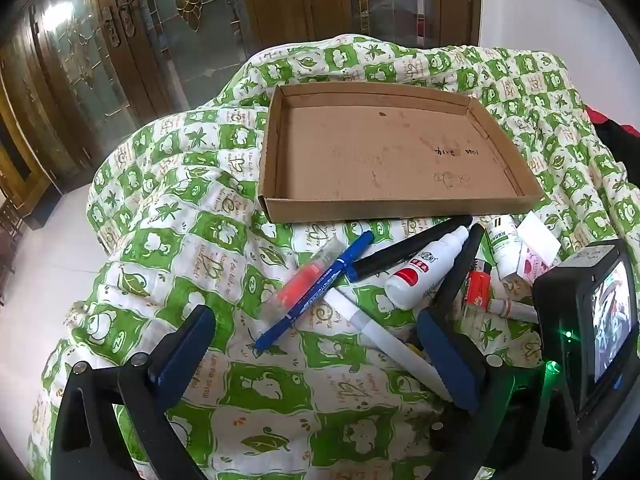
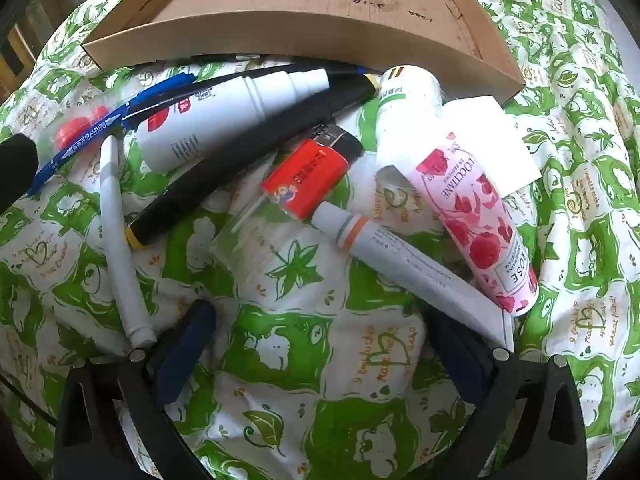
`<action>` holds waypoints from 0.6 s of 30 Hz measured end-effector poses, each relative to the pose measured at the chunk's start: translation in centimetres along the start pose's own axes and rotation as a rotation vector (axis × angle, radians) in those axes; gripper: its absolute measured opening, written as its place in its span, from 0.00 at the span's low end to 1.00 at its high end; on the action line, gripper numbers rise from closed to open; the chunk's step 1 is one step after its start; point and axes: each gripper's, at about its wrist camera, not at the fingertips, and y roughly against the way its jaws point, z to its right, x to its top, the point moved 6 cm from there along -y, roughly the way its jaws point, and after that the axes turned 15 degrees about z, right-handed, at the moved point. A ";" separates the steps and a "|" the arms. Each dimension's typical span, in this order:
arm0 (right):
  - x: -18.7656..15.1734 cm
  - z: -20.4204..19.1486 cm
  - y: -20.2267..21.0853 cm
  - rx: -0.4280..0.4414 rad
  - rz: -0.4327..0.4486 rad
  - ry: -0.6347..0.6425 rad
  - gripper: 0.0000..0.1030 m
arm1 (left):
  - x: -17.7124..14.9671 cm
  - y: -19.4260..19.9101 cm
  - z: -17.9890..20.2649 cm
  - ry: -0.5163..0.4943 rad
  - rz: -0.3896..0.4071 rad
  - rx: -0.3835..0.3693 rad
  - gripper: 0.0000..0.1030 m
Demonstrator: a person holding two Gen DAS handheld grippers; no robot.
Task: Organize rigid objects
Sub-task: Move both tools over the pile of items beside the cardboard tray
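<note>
1. The left gripper (image 1: 316, 354) stands wide open at the bottom of its frame, gripping nothing; a blue marker (image 1: 316, 290) lies between its fingers.
2. The right gripper (image 2: 320, 344) is likewise spread wide and holds nothing, low over the green patterned quilt (image 2: 288, 360).
3. The cardboard tray (image 1: 400, 152) sits mid-frame.
4. A red lighter (image 2: 312, 174), white spray bottle (image 2: 224, 120) and rose-print tube (image 2: 476, 220) lie just below the tray.
</note>
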 end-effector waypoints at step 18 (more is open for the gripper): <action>0.2 2.7 6.2 0.099 0.053 -0.048 1.00 | 0.0 0.2 -0.3 -0.027 0.013 0.024 0.99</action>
